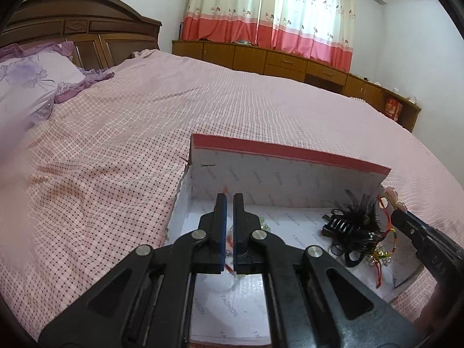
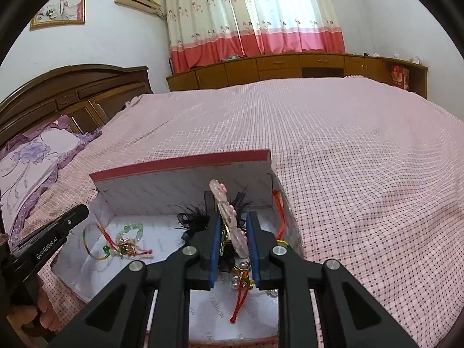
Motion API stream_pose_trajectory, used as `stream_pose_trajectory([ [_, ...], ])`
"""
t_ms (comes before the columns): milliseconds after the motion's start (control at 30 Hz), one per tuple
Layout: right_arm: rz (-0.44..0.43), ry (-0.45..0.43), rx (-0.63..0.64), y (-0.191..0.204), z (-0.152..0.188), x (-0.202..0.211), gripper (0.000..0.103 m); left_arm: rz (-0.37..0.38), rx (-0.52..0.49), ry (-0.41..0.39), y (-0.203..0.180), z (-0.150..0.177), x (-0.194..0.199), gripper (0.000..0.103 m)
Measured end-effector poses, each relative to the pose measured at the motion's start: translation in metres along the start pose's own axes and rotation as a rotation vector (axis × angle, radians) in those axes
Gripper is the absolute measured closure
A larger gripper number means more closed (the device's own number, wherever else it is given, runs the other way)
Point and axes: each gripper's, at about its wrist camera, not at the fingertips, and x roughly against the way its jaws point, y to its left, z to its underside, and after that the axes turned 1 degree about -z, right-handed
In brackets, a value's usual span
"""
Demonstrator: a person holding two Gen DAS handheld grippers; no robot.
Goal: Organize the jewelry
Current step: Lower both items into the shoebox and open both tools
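An open box (image 1: 278, 179) with a red-edged lid and white lining sits on the bed; it also shows in the right wrist view (image 2: 162, 191). My left gripper (image 1: 229, 200) is over the box's left part, jaws nearly closed with a thin gap, nothing between them. Beneath it lie a green bead bracelet (image 2: 130, 232) and red cords (image 2: 139, 250). My right gripper (image 2: 234, 217) is shut on a pink flowered hair clip (image 2: 229, 217) held over the box's right part. A black feathery hair claw (image 1: 352, 226) and a red-gold charm string (image 2: 242, 287) lie below.
The pink checked bedspread (image 1: 145, 133) surrounds the box. A purple pillow (image 1: 32, 78) and wooden headboard (image 1: 78, 32) are at the left. Low wooden cabinets (image 1: 290, 61) and curtains (image 2: 255, 17) stand behind.
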Motion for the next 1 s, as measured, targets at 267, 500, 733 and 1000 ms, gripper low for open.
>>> stream_pose_trajectory([
  [267,-0.001,0.016,-0.007,0.003,-0.001,0.0,0.066,0.013,-0.023,0.028,-0.005,-0.001,0.006,0.085],
  [500,-0.025,0.001,-0.004,0.003,-0.003,0.025,0.062,0.04,-0.009,0.016,-0.008,-0.006,0.032,0.069],
  [733,-0.059,-0.036,-0.003,0.009,-0.007,0.063,0.061,0.06,-0.017,0.015,-0.01,-0.009,0.059,0.063],
  [1000,-0.081,-0.071,0.012,0.021,-0.003,0.107,0.05,0.064,-0.023,0.023,-0.008,-0.006,0.088,0.061],
])
